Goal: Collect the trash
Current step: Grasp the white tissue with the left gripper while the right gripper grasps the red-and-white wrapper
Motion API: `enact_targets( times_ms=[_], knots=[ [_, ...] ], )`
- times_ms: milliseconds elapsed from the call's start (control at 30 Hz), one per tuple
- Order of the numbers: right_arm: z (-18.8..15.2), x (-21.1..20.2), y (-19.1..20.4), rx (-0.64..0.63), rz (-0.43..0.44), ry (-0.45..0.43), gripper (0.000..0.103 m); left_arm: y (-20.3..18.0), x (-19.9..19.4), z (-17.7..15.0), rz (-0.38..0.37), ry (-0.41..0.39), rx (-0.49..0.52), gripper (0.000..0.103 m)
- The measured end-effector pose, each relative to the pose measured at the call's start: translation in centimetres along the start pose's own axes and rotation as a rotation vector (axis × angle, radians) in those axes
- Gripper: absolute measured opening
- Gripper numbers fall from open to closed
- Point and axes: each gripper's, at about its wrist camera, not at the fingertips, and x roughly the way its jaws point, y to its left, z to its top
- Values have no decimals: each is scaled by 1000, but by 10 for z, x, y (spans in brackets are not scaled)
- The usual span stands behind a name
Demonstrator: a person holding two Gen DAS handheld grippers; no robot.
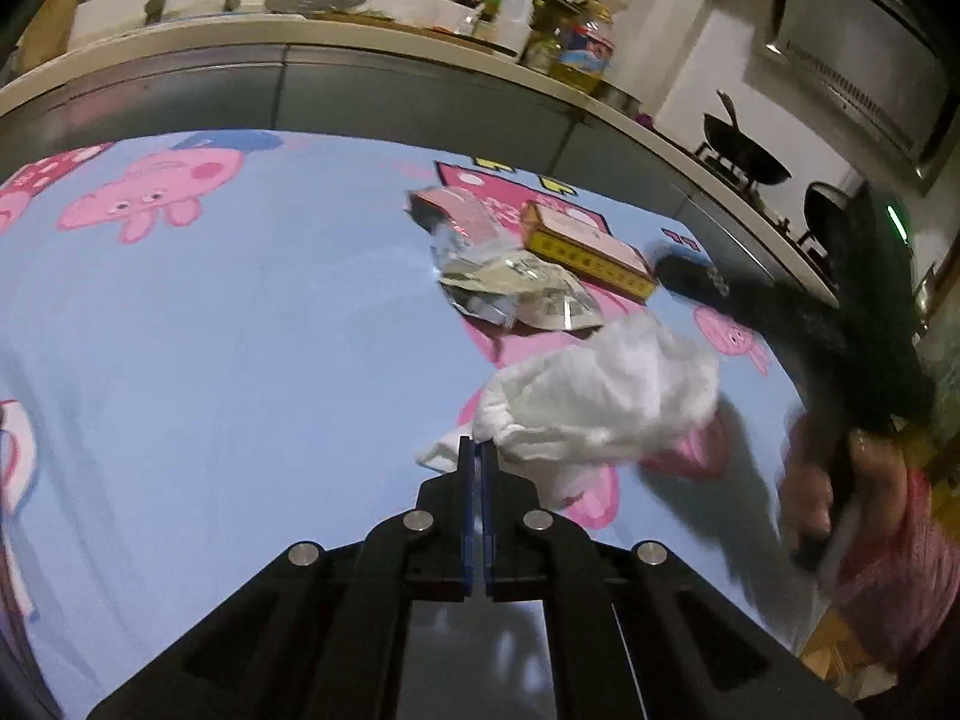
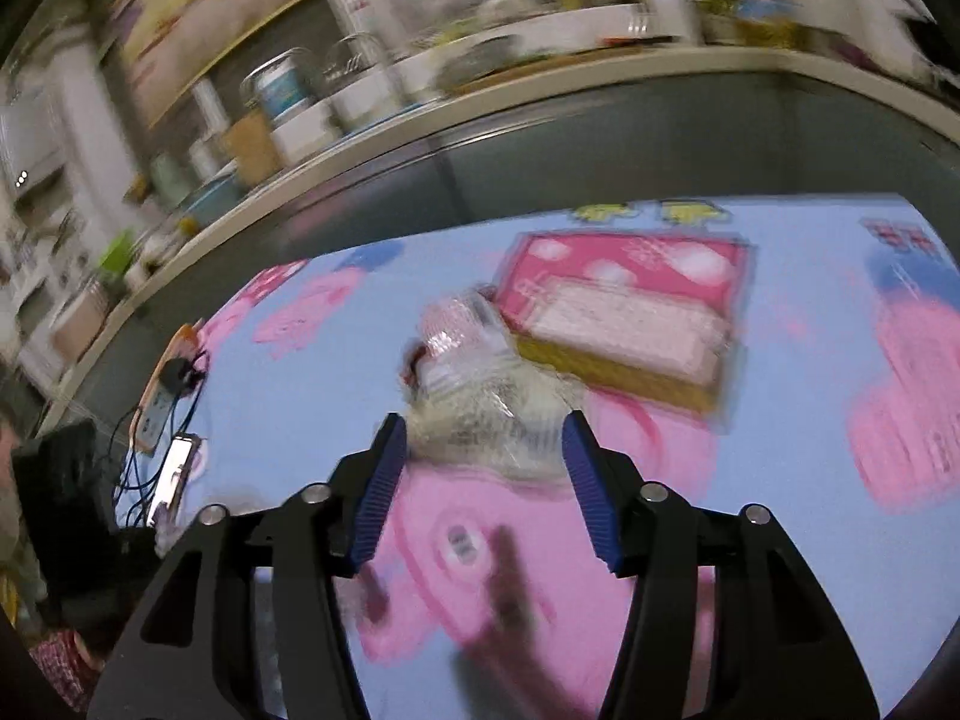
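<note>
My left gripper [image 1: 478, 450] is shut on the edge of a white plastic bag [image 1: 600, 402] and holds it over the blue cartoon tablecloth [image 1: 210, 330]. Beyond the bag lie a crumpled clear and silver wrapper [image 1: 510, 288], a pink wrapper [image 1: 462, 210] and a yellow and pink box [image 1: 585, 249]. My right gripper [image 2: 486, 438] is open, its blue pads on either side of the crumpled wrapper [image 2: 480, 402]. The box [image 2: 624, 336] lies just behind it. The right gripper also shows blurred at the right of the left wrist view [image 1: 690, 273].
A kitchen counter [image 1: 360, 36] with bottles and dishes runs behind the table. A wok [image 1: 744, 150] sits on a stove at the right. A power strip with cables [image 2: 162, 396] lies at the table's left edge in the right wrist view.
</note>
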Motion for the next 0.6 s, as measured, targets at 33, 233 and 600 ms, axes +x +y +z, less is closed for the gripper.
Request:
enact_targets(
  times_ms=[33,233,600],
  knots=[
    [15,16,6,-32,10,27,65,4,-5,2,7,-16,-9,2],
    [68,114,35,-261,-89,243,70,32,-21,4,1,-58,-96,2],
    [44,91,64,-370,-51,223,22,39,-17,3,-30,-49,-124,2]
  ],
)
